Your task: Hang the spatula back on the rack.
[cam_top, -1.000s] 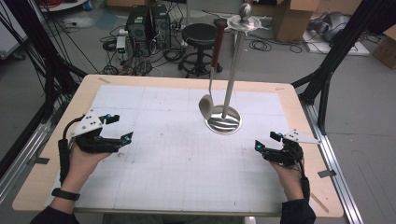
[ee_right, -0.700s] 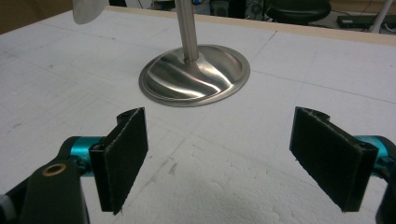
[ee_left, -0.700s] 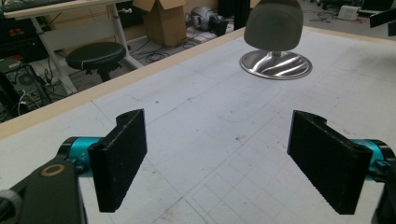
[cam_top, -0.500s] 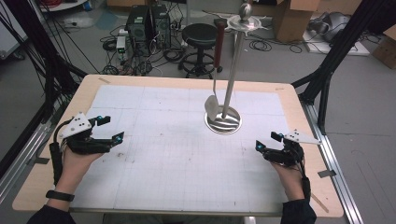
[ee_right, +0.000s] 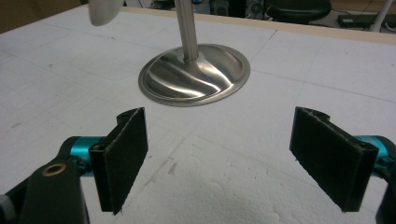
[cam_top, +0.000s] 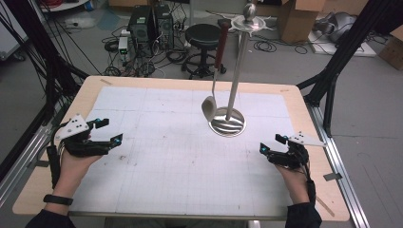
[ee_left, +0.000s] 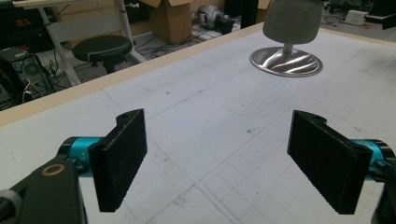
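Pre-grasp step: ladle [cam_top: 213,90] hangs from the hook of the steel stand [cam_top: 228,122] at counter [cam_top: 157,156] centre-right. Left gripper [cam_top: 108,130] and right gripper [cam_top: 269,146] rest at the edges, fingers spread, empty. Next, prob: right gripper goes fwd to the ladle handle and lifts it off w/o tipping the stand.

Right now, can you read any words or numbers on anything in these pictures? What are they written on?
No readable text anywhere.
Left gripper and right gripper: no label legible.
Ladle and metal stand: no marking visible.
White table mat: only grid lines and smudges.
Cardboard boxes and computer towers behind the table: any print is too small and blurred to read.
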